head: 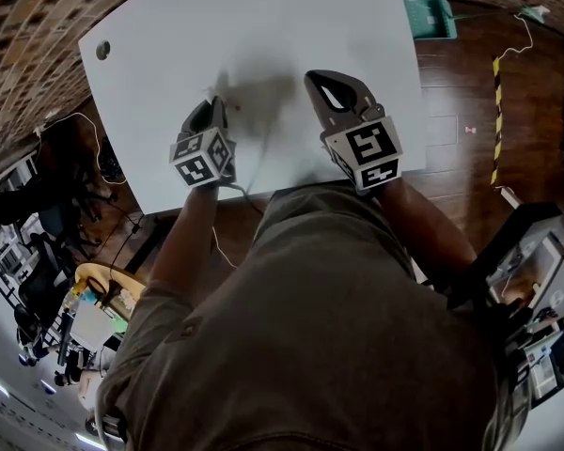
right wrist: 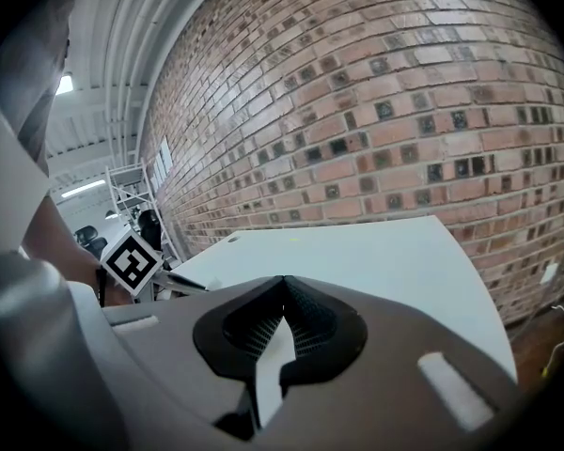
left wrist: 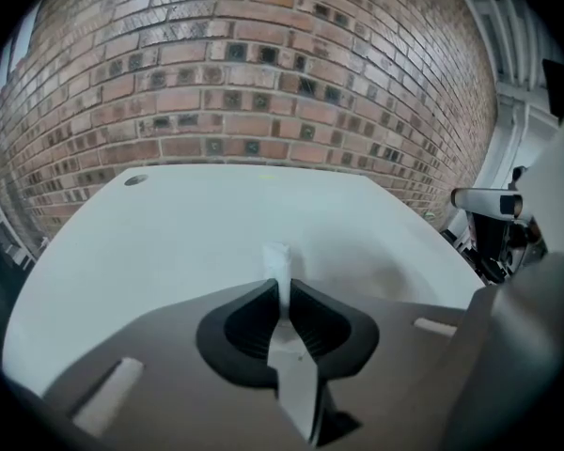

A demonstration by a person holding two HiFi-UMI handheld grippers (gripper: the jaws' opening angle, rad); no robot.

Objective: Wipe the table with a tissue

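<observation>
A white table [head: 263, 26] fills the upper head view. My left gripper [head: 216, 103] hovers over its near part, shut on a thin white tissue [left wrist: 278, 259]. The tissue sticks up as a narrow strip between the jaws in the left gripper view, above the table [left wrist: 169, 233]. My right gripper [head: 316, 79] is to the right of it over the table, shut with nothing between its jaws [right wrist: 283, 286]. In the right gripper view the left gripper's marker cube [right wrist: 132, 263] shows at the left, beside the table [right wrist: 376, 261].
A round grommet hole [head: 102, 50] sits at the table's far left corner. A brick wall [left wrist: 263, 73] stands behind the table. On the wooden floor to the right lie a green dustpan-like object [head: 430, 15] and yellow-black tape [head: 496, 120]. Cables and clutter lie left.
</observation>
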